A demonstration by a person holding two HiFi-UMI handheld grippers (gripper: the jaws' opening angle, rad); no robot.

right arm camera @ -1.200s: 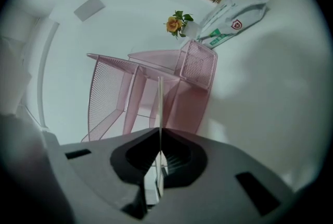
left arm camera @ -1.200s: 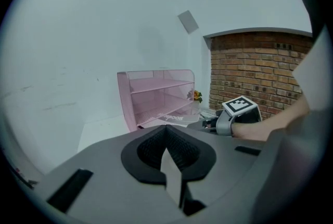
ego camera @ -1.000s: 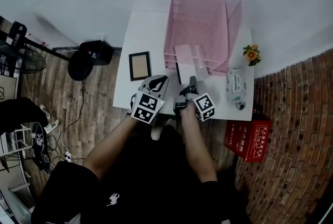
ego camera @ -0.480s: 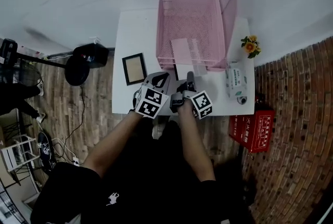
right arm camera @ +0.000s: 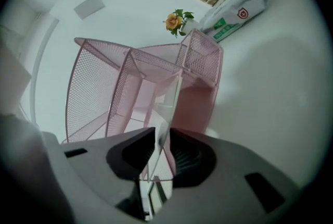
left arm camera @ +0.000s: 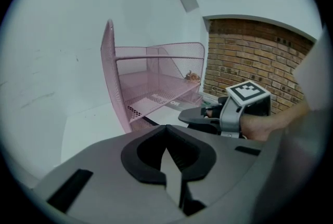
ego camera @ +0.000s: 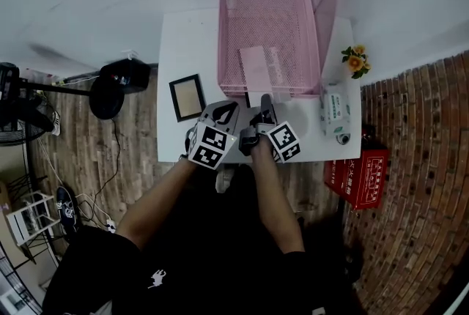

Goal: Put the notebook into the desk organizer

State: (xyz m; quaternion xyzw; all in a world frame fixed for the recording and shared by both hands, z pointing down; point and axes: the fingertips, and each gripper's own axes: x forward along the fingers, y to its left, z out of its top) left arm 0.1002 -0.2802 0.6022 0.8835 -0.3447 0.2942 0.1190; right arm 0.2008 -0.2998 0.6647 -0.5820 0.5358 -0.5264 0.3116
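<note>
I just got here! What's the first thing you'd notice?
A big pink mesh organizer fills the back of the white table, with a notebook in it. A yellow flower sits to its right, near the brick wall.

Print on wipes pack [ego camera: 334, 110] was too small to read. The red box [ego camera: 359, 182] sat partly hidden behind the desk [ego camera: 187, 42]. Up close, the notebook [right arm camera: 164, 123] edge was blurred.

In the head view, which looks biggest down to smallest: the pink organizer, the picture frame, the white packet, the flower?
Pink organizer, largest.
Picture frame and white packet look about alike, so no ranking.
Flower, smallest.
</note>
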